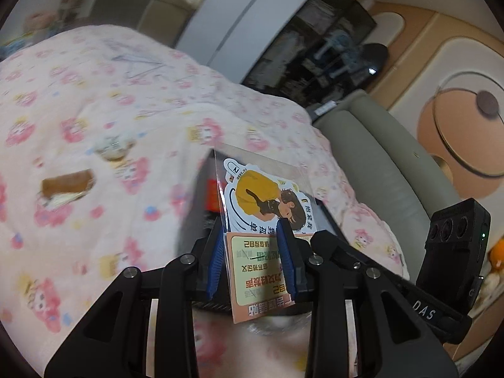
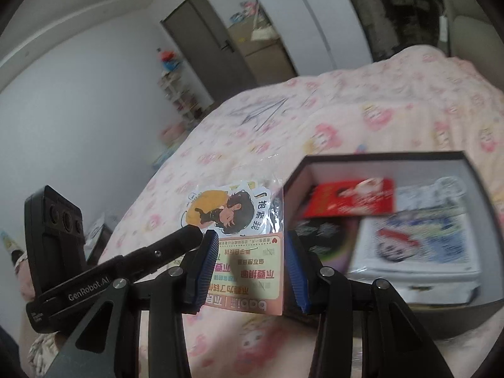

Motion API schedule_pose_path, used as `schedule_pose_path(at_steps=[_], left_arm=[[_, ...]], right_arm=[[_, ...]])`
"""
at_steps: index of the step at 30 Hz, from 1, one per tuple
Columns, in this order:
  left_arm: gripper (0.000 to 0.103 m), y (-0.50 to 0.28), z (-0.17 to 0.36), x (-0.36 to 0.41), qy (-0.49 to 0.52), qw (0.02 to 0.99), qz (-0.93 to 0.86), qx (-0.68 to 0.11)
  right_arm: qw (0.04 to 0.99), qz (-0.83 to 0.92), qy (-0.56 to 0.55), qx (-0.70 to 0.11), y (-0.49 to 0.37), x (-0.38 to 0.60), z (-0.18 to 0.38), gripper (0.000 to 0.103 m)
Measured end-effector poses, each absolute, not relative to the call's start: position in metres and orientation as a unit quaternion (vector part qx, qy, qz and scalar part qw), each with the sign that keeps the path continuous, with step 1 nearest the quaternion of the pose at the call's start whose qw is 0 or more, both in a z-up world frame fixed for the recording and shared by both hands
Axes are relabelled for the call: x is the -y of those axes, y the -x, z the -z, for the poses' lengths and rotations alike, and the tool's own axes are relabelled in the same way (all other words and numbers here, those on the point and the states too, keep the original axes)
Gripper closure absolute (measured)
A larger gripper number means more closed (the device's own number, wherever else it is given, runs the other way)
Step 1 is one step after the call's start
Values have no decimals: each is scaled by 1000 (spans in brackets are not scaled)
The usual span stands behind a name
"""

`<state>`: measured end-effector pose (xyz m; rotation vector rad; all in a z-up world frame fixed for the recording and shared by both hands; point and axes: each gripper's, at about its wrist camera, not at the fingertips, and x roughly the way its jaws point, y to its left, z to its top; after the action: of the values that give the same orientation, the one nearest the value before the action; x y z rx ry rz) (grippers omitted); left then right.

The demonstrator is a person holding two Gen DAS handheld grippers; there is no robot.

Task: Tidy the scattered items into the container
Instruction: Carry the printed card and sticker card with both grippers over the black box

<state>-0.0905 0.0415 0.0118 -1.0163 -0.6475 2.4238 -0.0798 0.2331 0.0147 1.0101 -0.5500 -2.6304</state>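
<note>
Pink cartoon-print bedspread [image 1: 126, 110] is the whole working surface, soft and rumpled, so nothing on it sits firm. On it stands the black box [image 2: 378, 154], lid off, already holding a red card [image 2: 352, 200] and white printed packs [image 2: 419, 245].

Just left of the box and raised off the bedding is the sticker pack [image 2: 242, 245], a glossy sleeve with a girl in yellow. The right gripper [image 2: 249, 239] has it between its 2 blue pads, which appear to be clenched on its side edges. The left gripper [image 1: 252, 233] looks clamped on the same pack.

Risks, as I judge them:
- 2 claws on 1 thin sleeve: if the hands drift apart or twist, it could buckle or tear.
- The film is slick and held only by its edges, so it may slip out and land short of the box.
- A finger nudging the box wall could tip it on the yielding bedding.

Further left of the box, well apart, lie a brown bar-shaped item [image 1: 67, 184] and a small pale round one [image 1: 111, 148], both too blurred to name.

Beyond the box are white walls, a grey door [image 2: 208, 41] and a white wardrobe [image 1: 239, 15]. A grey padded panel [image 1: 371, 157] runs beside the bed.
</note>
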Motion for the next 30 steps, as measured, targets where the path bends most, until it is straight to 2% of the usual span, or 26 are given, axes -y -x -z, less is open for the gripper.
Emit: schedule_pose_path(at_steps=[6,9,13,17,18,22,26,30], left_arm=[[72,132,-5,-110,395,261,-854,214],[72,149,8,-133,429,254,-846,189],[71,161,29,-144,480,221,-836,148],[58,169,40,-143,516,197,-827,109],[57,170,40,-141,522,187,-827,96],[58,166,33,-128,520,189,-827,98],[51,155,25,-122,498,168,-847,75],[51,152,23,-108,489,162,-852,89]], right_arm=[[44,915,-353,193,85,-289,-3,63],[21,903,-379,200,92,-310,14,63],[31,884,-416,211,103,-319,32,63],[63,868,-442,215,115,-313,44,63],[72,864,-448,216,118,-310,46,63],[93,852,-468,214,129,-299,54,63],[102,849,-474,209,132,-296,58,63],[70,862,-456,212,127,-300,54,63]])
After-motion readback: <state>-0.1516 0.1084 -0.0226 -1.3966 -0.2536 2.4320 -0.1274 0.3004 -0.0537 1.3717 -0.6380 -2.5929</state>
